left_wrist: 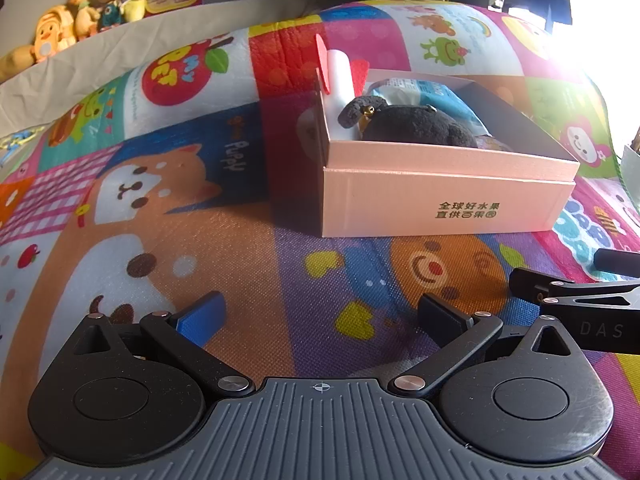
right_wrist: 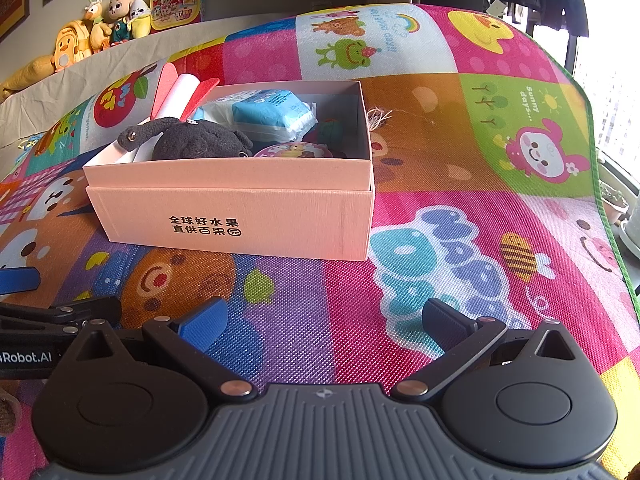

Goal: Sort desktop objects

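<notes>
- Bright cartoon-patchwork mat (right_wrist: 460, 168) covers the whole surface, with a row of plush toys (left_wrist: 80, 12) along a ledge at the upper left of both views
- Pink cardboard box (right_wrist: 240, 216), lid off, sits on the mat; it is right of centre in the left wrist view and left of centre in the right wrist view
- Inside the box: a dark grey plush toy (right_wrist: 192, 140) at the near left, a blue tissue pack (right_wrist: 272, 114) behind it, a white roll with red flaps (left_wrist: 340, 68) sticking up at the far left corner, and a round pink tin (right_wrist: 294, 150) near the front wall
- Left tongs (left_wrist: 320, 316) hover low over the mat with fingers spread wide apart, holding nothing; the box lies ahead and a little right, well apart
- Right tongs (right_wrist: 324, 320) likewise stand wide apart and empty; the box is ahead and to the left, not touching
</notes>
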The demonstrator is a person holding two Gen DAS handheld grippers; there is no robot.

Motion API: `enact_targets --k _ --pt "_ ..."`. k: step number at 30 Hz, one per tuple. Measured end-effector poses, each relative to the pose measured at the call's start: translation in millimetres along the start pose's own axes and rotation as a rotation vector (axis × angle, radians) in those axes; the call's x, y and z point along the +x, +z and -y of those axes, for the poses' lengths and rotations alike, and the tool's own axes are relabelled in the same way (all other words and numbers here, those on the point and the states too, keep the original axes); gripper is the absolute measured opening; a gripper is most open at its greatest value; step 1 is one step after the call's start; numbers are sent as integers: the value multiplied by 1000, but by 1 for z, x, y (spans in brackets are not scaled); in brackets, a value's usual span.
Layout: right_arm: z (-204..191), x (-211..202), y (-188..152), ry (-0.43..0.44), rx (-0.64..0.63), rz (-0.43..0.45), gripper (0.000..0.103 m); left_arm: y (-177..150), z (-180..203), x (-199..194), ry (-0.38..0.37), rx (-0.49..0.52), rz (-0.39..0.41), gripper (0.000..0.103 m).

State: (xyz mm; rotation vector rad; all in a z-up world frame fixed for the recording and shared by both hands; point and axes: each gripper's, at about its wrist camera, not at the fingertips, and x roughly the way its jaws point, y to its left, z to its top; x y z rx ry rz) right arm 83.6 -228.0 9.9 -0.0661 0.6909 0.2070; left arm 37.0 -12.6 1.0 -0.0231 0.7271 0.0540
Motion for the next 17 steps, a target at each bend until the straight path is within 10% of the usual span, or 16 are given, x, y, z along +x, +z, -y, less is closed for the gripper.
enact_targets --k 17 --pt "0 0 0 0 0 0 103 0 1 -1 -4 1 -2 103"
